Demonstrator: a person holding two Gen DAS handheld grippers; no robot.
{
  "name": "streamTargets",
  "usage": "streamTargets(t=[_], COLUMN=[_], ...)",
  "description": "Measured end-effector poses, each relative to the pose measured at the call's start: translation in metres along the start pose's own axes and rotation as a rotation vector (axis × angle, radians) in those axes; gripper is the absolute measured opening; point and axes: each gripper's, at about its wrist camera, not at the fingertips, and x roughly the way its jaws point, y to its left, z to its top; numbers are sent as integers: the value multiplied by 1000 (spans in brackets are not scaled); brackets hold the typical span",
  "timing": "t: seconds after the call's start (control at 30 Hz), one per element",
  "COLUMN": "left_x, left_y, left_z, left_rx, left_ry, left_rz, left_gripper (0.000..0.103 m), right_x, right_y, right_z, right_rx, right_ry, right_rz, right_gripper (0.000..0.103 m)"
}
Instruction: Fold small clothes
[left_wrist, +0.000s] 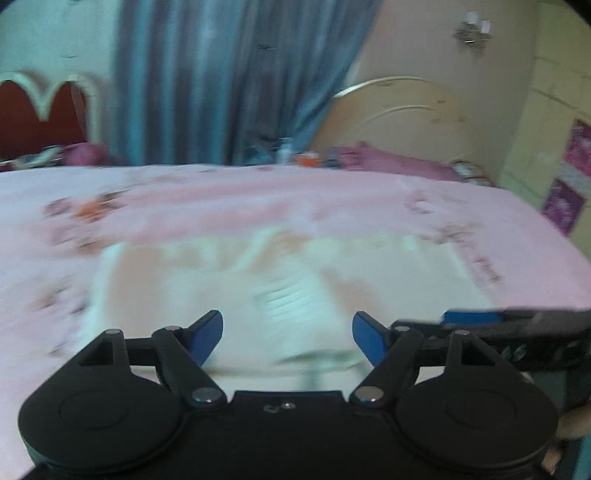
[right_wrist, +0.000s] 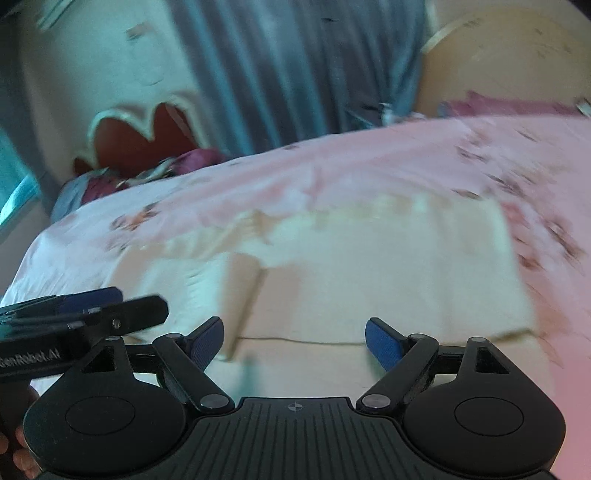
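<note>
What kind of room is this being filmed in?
Most likely a home bedroom. A pink floral bedsheet covers a bed, a cream garment lies on it, a curved headboard stands behind, and a blue curtain hangs by the wall.

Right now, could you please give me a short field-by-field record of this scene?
surface: bed with pink floral sheet
garment: cream cloth lying flat on the sheet, partly folded; details blurred
left gripper: open, fingers empty, above the garment's near edge
right gripper: open, empty, above the garment
background: blue curtain, headboard
image quality: motion blur in both views
</note>
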Motion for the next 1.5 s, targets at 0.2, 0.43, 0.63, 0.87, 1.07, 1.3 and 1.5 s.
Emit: streamTargets(t=[0.2,0.43,0.63,0.87,1.07,1.3,1.5], left_x=[-7,11,25,28,28,30,31], left_y=[39,58,64,52,49,42,36], left_z=[-25,-33,-28,-28,-28,-31,-31], left_rx=[-57,-98,-127,-54,-30,24,49], left_ry=[66,100,69,4,0,18,30], left_rz=[150,244,286,270,266,263,259], left_gripper=[73,70,73,38,7,5,7], right_x=[31,52,29,10,-2,-16,-11], right_y=[42,50,32,-37,-95,-130,-130], right_z=[-11,-7,24,38,28,20,20], right_rx=[-159,-177,-71,105,296,360,365], right_ry=[54,78,-23,-28,-2,-9,-16], right_rz=[7,-18,-14,-73,-80,-174,-134], right_gripper=[72,43,7,7,7,7,18])
